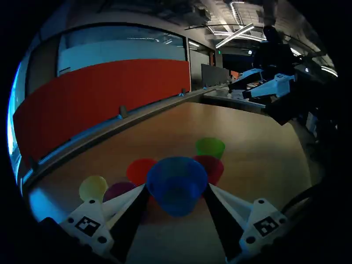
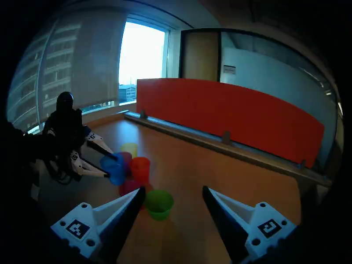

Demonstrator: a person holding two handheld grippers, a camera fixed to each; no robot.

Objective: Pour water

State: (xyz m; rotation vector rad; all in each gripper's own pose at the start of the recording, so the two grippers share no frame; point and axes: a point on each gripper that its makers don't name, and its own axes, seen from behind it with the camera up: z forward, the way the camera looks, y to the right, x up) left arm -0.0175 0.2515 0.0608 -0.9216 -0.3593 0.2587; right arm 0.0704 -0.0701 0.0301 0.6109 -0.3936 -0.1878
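My left gripper (image 1: 177,188) is shut on a blue cup (image 1: 177,185), which sits between its white fingers above the wooden table (image 1: 259,149). Just beyond it stand a green cup (image 1: 210,147), a red cup (image 1: 213,167), an orange cup (image 1: 140,170), a purple cup (image 1: 118,190) and a yellow cup (image 1: 93,188). In the right gripper view, my right gripper (image 2: 174,196) is open and holds nothing, with the green cup (image 2: 158,203) just ahead between its fingers. Farther left in that view, the left gripper (image 2: 108,166) holds the blue cup (image 2: 113,169) over the cluster.
A red partition (image 2: 246,116) on a rail runs along the table's far edge. A window (image 2: 141,61) lies beyond the table's end. The right gripper (image 1: 238,89) hangs over the far side of the table. Bare wood (image 2: 202,167) lies right of the cups.
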